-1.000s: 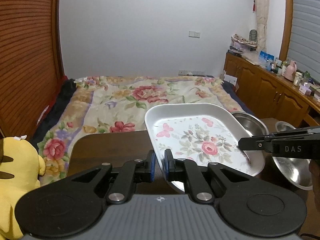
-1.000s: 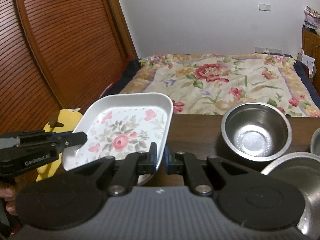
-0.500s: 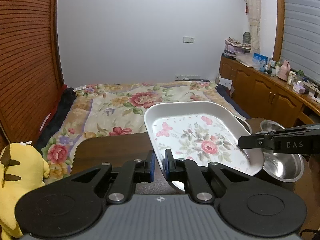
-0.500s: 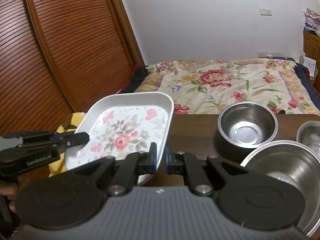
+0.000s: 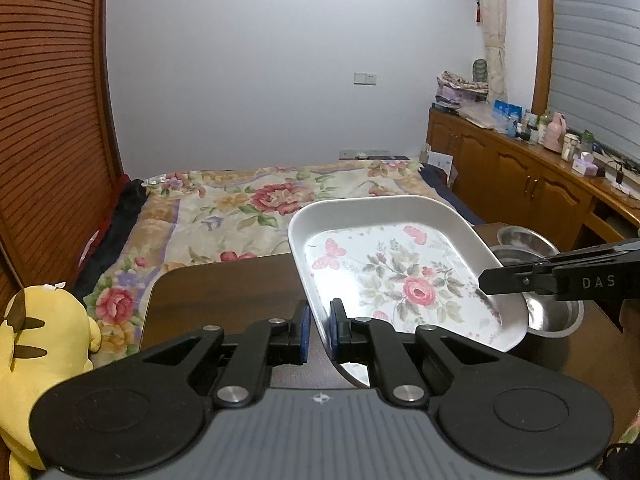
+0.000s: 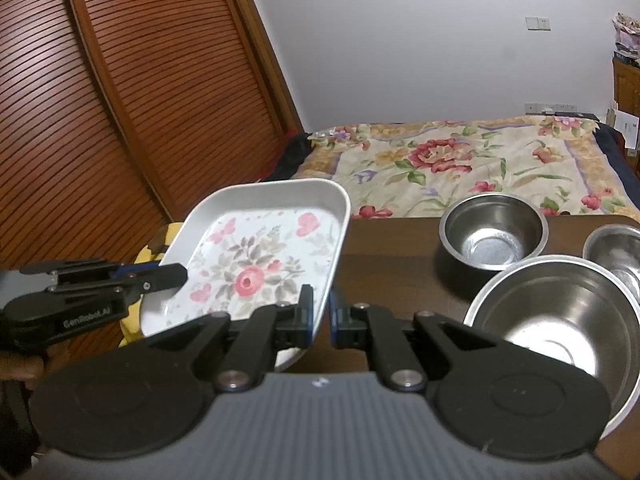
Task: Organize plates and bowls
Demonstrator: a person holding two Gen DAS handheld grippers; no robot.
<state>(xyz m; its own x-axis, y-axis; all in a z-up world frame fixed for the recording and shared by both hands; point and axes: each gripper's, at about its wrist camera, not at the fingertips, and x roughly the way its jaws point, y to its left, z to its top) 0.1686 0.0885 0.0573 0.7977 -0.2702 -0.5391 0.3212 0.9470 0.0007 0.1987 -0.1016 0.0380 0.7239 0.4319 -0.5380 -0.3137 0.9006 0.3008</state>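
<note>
Plates and bowls are the subject: one square white plate (image 5: pixel 404 280) with a printed rose-and-butterfly pattern is held clear above the dark wooden table (image 5: pixel 224 292), tilted, with each gripper pinching an opposite rim. The left gripper (image 5: pixel 319 330) has its jaws pressed together on the plate's near-left edge; the right gripper (image 6: pixel 320 316) is likewise clamped on the plate's (image 6: pixel 260 264) right edge, and each gripper shows in the other's view as a black arm reaching onto the far rim. The plate appears rigid and light, probably enamel or melamine, with a smooth glossy lip that is likely slippery under narrow pads; the raised rim is the sensible place to take hold, and a two-sided grip should limit tipping. Three steel bowls stand on the table to the right: a large shallow bowl (image 6: pixel 560 320) nearest, a deep bowl (image 6: pixel 494 236) behind it, and a third bowl (image 6: pixel 616 252) partly cut off at the frame edge. These look stiff, light and slick, best taken by the rim. Count: one plate, three bowls, two grippers. A yellow plush toy (image 5: pixel 40 344) sits left of the table, before a flowered bed (image 5: pixel 240 208).
</note>
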